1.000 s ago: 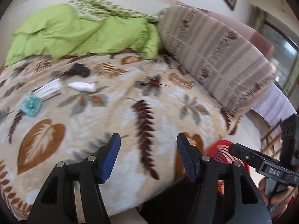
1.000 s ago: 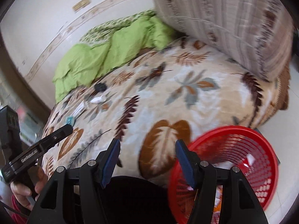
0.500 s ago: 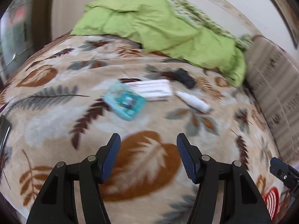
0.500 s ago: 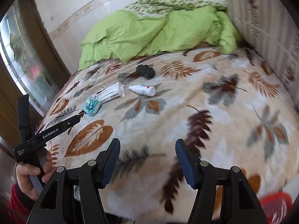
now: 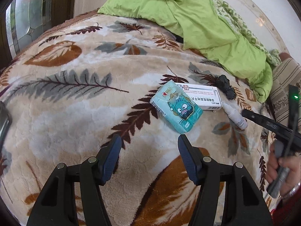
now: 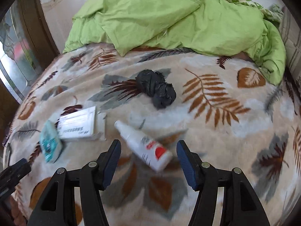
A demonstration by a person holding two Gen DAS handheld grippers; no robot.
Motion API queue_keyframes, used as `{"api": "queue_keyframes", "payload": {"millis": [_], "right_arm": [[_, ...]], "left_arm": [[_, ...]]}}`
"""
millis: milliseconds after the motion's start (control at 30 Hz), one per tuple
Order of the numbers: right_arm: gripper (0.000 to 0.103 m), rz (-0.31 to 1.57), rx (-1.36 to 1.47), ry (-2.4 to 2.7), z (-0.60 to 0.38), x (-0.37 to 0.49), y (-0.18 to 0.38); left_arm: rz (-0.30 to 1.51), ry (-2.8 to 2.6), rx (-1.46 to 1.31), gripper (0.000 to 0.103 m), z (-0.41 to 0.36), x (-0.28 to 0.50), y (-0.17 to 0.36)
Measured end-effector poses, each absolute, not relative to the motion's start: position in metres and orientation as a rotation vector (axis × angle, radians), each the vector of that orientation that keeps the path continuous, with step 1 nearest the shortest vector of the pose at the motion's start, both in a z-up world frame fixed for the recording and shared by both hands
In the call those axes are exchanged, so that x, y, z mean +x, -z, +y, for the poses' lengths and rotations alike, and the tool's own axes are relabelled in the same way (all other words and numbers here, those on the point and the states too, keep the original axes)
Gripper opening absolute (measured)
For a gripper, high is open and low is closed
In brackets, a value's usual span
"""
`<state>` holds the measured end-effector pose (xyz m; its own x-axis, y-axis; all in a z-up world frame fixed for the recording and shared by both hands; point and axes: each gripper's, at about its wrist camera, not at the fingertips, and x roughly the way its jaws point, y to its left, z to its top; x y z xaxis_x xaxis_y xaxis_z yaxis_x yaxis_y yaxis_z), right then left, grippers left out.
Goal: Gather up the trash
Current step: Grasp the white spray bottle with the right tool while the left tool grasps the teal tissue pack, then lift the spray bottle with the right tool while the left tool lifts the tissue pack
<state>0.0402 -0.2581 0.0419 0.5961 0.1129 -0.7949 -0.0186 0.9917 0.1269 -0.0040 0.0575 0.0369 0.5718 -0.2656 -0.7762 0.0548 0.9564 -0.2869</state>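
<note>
Several bits of trash lie together on the leaf-patterned blanket [image 5: 75, 116]. A teal tissue pack [image 5: 176, 107] rests partly on a white carton [image 5: 204, 97], with a white bottle [image 5: 236, 115] and a crumpled black bag [image 5: 225, 89] beyond. My left gripper [image 5: 148, 146] hovers open just short of the tissue pack, nothing between its fingers. In the right wrist view the white bottle [image 6: 144, 146] lies between and slightly ahead of my open right gripper [image 6: 147, 152], not gripped. The black bag [image 6: 156, 88], carton [image 6: 78, 125] and tissue pack [image 6: 49, 143] lie further out.
A rumpled green duvet [image 5: 197, 18] [image 6: 160, 17] is heaped along the far side of the bed. A striped pillow [image 5: 284, 86] sits at the right. A window and wooden frame [image 5: 28, 18] stand at the left. A person's hand [image 5: 280, 169] holds the right gripper's handle.
Both grippers have swung left from the red basket and pillow end of the bed to the trash. The items have grown larger in both views. Neither gripper's opening has changed.
</note>
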Motion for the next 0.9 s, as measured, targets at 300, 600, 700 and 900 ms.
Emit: {"api": "queue_keyframes", "payload": {"millis": [300, 600, 700, 900], "right_arm": [[0.032, 1.034, 0.06, -0.112, -0.23, 0.036, -0.014], [0.032, 1.015, 0.352, -0.026, -0.234, -0.029, -0.019], [0.032, 0.985, 0.405, -0.024, -0.238, -0.04, -0.024], [0.032, 0.957, 0.4, -0.004, -0.235, -0.041, -0.026]], "left_arm": [[0.946, 0.192, -0.239, 0.061, 0.055, 0.007, -0.036], [0.961, 0.196, -0.357, 0.071, 0.034, 0.04, -0.034], [0.946, 0.164, -0.323, 0.073, 0.021, 0.053, -0.036], [0.995, 0.13, -0.283, 0.073, 0.008, 0.079, -0.021]]}}
